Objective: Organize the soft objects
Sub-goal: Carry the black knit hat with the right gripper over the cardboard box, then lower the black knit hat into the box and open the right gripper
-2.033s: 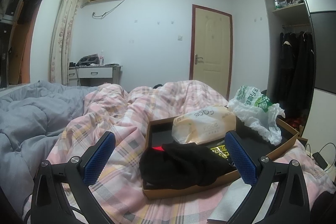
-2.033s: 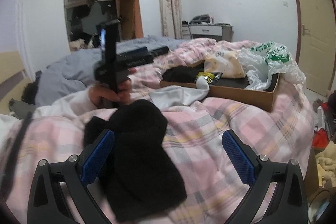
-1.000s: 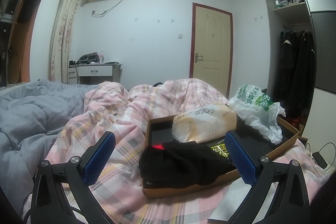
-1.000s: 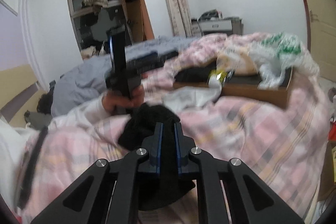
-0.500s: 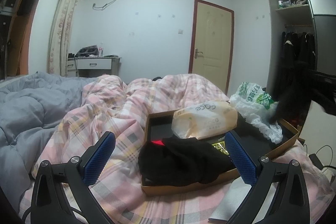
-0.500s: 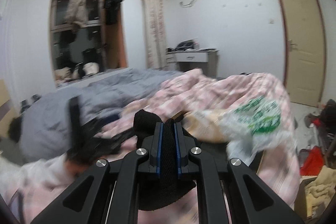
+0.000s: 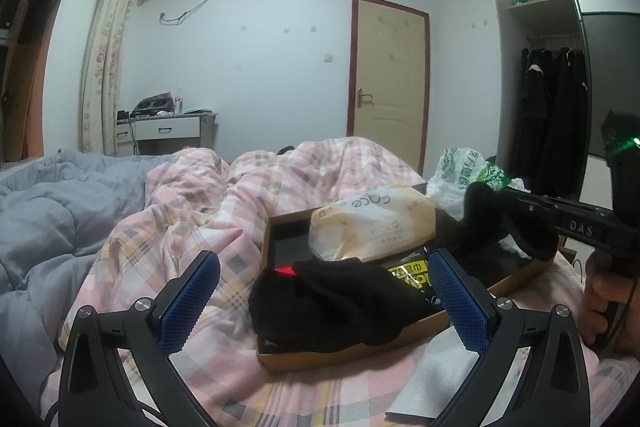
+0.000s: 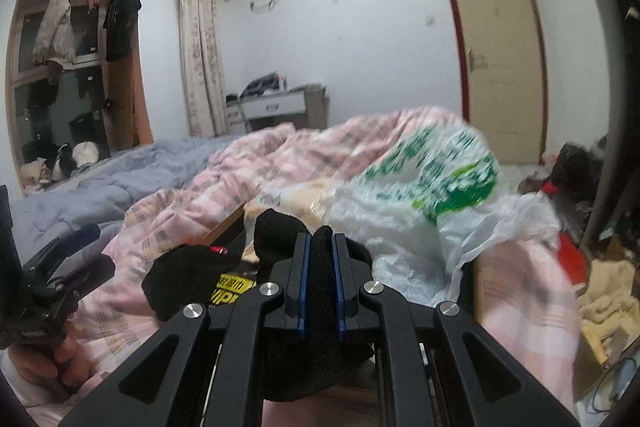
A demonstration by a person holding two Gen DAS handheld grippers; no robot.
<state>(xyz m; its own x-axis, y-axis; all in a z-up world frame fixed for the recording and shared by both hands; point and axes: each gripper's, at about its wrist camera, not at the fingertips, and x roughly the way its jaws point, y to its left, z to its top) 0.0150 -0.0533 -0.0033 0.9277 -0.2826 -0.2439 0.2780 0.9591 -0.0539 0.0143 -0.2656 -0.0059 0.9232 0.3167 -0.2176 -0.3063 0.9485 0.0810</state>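
Right gripper (image 8: 320, 259) level over cardboard box (image 7: 348, 357), clamping black sock (image 8: 280, 231).

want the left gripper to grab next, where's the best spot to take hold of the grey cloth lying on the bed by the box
Probably the near free corner of the grey cloth, coming from above. It lies flat on the pink plaid quilt, just in front of the cardboard box, so the open left gripper must pinch up a fold; its far edge sits against the box wall.
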